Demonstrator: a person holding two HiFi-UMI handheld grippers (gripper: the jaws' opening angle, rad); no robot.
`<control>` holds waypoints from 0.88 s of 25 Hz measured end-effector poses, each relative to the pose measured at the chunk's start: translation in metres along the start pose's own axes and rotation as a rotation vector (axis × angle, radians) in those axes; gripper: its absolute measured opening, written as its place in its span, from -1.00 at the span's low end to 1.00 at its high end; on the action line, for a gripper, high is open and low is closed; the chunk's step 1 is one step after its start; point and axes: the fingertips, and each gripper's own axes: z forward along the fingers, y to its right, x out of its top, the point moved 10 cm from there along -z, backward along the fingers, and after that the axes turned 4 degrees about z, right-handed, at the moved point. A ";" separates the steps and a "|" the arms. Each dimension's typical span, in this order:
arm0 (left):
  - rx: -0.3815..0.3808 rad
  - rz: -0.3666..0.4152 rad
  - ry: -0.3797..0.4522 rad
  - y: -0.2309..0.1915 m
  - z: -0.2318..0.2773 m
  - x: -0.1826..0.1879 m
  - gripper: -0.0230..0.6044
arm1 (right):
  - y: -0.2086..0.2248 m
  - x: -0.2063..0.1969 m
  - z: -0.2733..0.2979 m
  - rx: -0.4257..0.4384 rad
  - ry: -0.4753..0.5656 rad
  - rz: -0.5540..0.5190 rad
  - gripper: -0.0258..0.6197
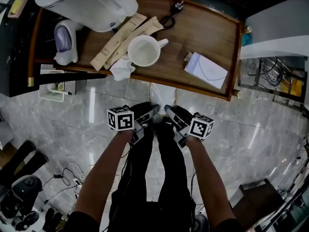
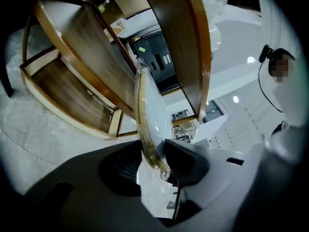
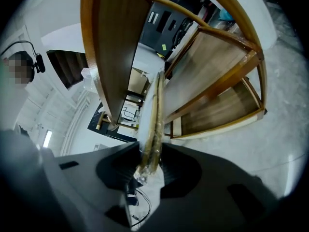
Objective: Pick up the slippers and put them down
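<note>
From the head view, the wooden table is crowded. A white kettle stands at its far left corner. Paper sachets, a white cup and a crumpled tissue lie toward the near edge. A notepad sits near the right near corner, and a black plug lies by the far edge. Below the near edge, over the marble floor, the left gripper and right gripper come together from either side of the white slippers. The slippers' far end is tucked under the table's rim and their length runs away from the person. The black-trousered legs stand directly beneath, and loose cables lie on the floor to the left.

In the left gripper view, the left gripper is clamped on the slippers. They are wrapped in clear film and stand on edge with a tan sole rim showing. Their long axis rises out of the jaws and leans slightly left. Close behind are the table's rim and lower shelf.

In the right gripper view, the right gripper likewise pinches the slippers. They are edge-on, with two tan rims side by side, and run almost straight up from the jaws. The shelf sits just to the right.
</note>
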 end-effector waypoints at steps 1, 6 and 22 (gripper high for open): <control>0.003 -0.007 -0.007 0.005 -0.005 -0.003 -0.44 | -0.005 -0.004 -0.002 -0.001 -0.009 0.008 -0.54; 0.021 -0.026 -0.039 0.027 -0.032 -0.014 -0.44 | -0.033 -0.020 -0.009 -0.006 -0.051 0.031 -0.54; -0.010 -0.138 -0.041 0.138 -0.136 -0.052 -0.43 | -0.164 -0.081 -0.060 -0.025 -0.168 0.109 -0.54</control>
